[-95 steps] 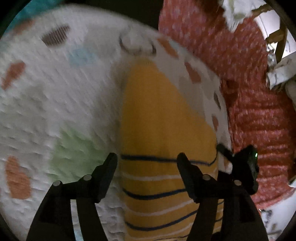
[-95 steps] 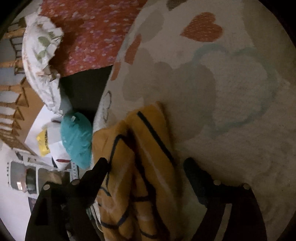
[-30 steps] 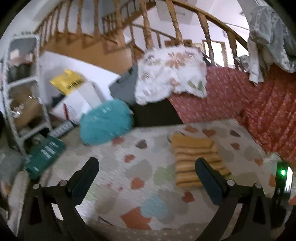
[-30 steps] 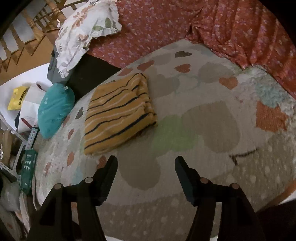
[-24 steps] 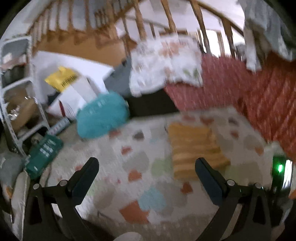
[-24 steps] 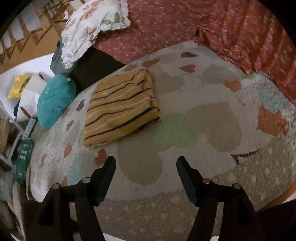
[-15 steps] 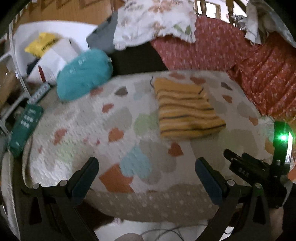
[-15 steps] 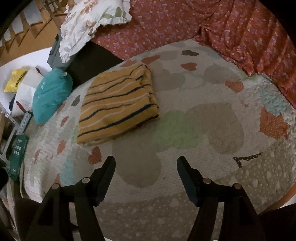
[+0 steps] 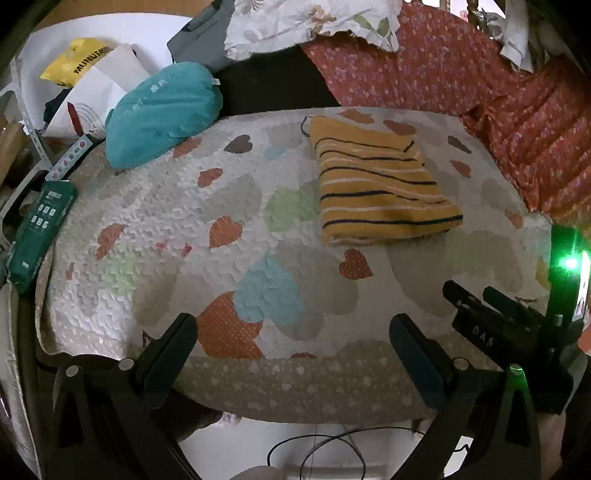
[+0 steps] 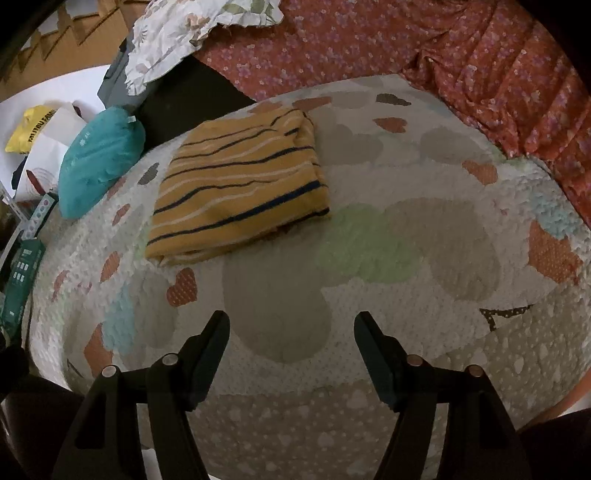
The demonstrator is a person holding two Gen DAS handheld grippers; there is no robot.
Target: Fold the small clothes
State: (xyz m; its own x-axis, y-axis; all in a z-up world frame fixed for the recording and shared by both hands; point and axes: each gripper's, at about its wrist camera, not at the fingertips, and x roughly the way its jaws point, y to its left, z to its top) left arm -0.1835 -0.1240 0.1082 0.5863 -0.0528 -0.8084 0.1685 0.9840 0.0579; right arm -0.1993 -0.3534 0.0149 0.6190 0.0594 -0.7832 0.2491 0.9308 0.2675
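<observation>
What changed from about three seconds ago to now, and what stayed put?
Both grippers, left and right, backed off the yellow striped garment they had straddled, now open and empty above the heart-print quilt. The garment stays folded in place; the teal cushion is unmoved.

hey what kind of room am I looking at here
Probably a lived-in room at home: a heart-patterned quilt with a folded striped garment on it, a floral pillow and a teal cushion behind.

"DAS" on black gripper part (image 9: 484, 334)
</observation>
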